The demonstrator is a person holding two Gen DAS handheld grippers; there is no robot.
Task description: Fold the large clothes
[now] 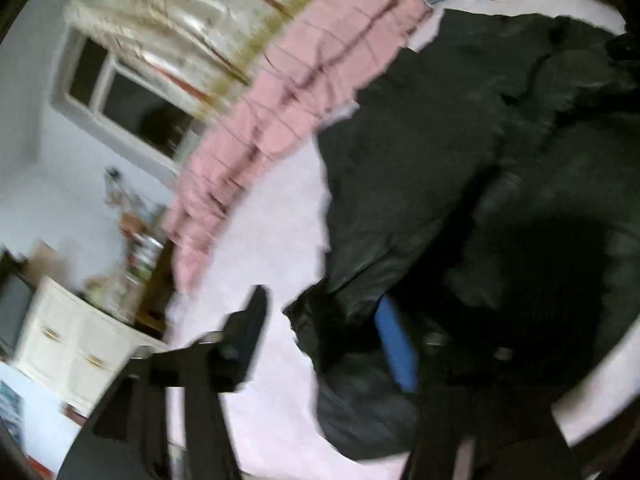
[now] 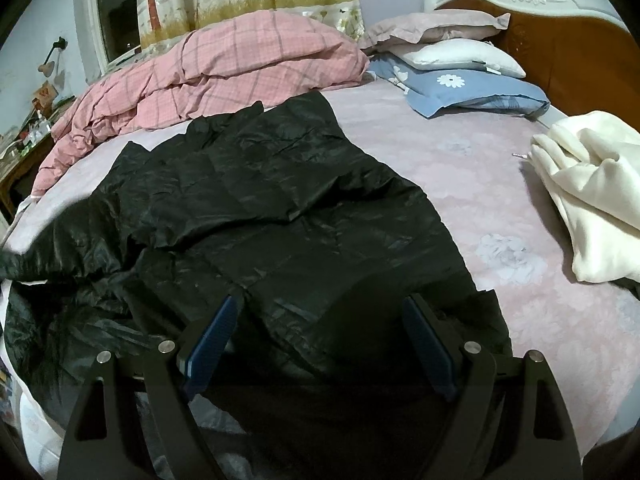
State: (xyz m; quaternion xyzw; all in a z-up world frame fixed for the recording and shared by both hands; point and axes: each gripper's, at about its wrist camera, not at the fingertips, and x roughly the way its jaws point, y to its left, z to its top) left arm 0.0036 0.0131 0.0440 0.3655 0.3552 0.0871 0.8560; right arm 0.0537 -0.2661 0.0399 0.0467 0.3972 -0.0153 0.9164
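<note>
A large black shiny padded garment (image 2: 280, 200) lies spread and creased across the pink bed sheet (image 2: 480, 168). My right gripper (image 2: 320, 340) hovers over its near end, jaws wide apart, both blue pads (image 2: 212, 340) clear of the cloth. The left wrist view is blurred and tilted. There the same black garment (image 1: 440, 140) fills the right half. My left gripper (image 1: 324, 328) is open at the garment's edge: one finger (image 1: 254, 316) is over bare sheet (image 1: 272, 220), and the blue-padded finger (image 1: 394, 344) is against the dark cloth.
A pink checked duvet (image 2: 240, 68) is heaped along the far left of the bed. Pillows (image 2: 472, 92) lie by the wooden headboard (image 2: 560, 40). A cream garment (image 2: 592, 184) lies at the right. A white cabinet (image 1: 76, 340) and a window (image 1: 132, 104) stand beyond the bed.
</note>
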